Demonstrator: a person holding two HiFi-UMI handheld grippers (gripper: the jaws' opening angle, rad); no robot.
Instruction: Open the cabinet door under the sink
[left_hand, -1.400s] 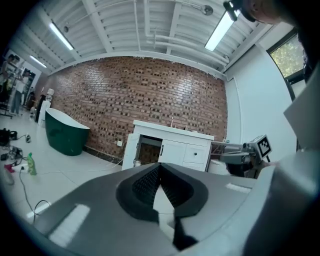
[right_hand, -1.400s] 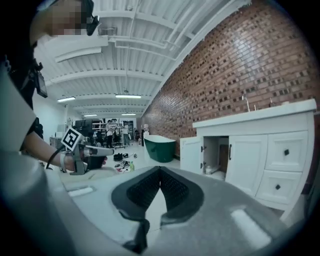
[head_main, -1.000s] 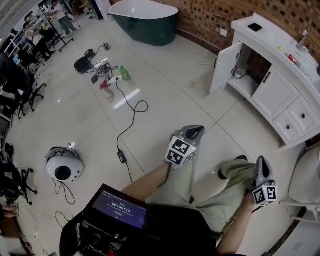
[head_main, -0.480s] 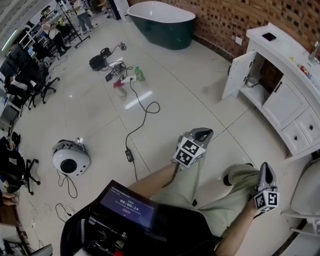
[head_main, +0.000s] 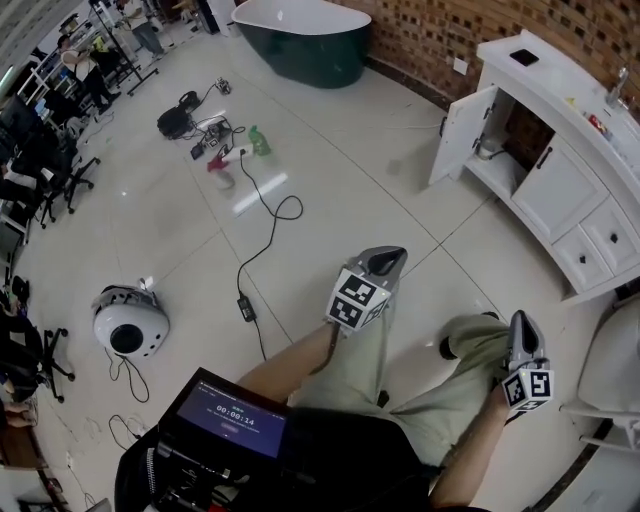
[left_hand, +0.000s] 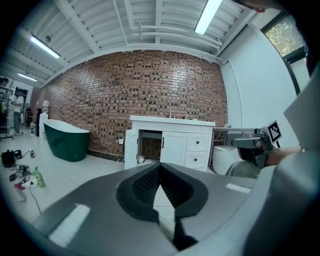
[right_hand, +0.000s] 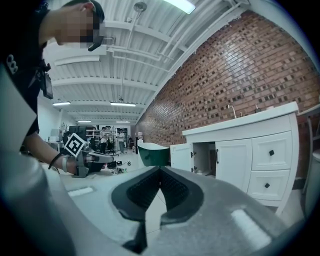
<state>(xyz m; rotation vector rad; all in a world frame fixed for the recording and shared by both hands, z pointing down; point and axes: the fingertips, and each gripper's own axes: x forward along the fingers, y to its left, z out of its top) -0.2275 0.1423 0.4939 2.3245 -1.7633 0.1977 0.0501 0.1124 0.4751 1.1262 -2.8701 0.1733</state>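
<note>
Landmark: the white vanity cabinet (head_main: 600, 240) against the brick wall, at the upper right of the head view
Cabinet door: the cabinet door (head_main: 462, 130) at the left end of the vanity cabinet stands swung wide out from the front, showing the dark space and pipework behind it; the same open leaf shows in the left gripper view (left_hand: 131, 148) and in the right gripper view (right_hand: 181, 156)
Second door: the second door (head_main: 555, 190), just beside the opening, is flat and closed, with the drawers beyond it also closed
Done: judging from how the leaf hangs, the opening asked for looks complete
Left: nothing obvious remains on that door; whether the second door is also meant cannot be told
Left tongs: the left tongs (head_main: 385, 260) are clenched with nothing between them, the pads meeting at the tip (left_hand: 160, 170)
Right tongs: the right tongs (head_main: 520, 325) are likewise clenched on nothing, tips together (right_hand: 160, 172)
Hand pose: both are held low in front of the person's legs, well apart from the vanity cabinet, aimed roughly level towards it; the left tongs sit further from it than the right tongs
Contact: neither touches the cabinet door
</note>
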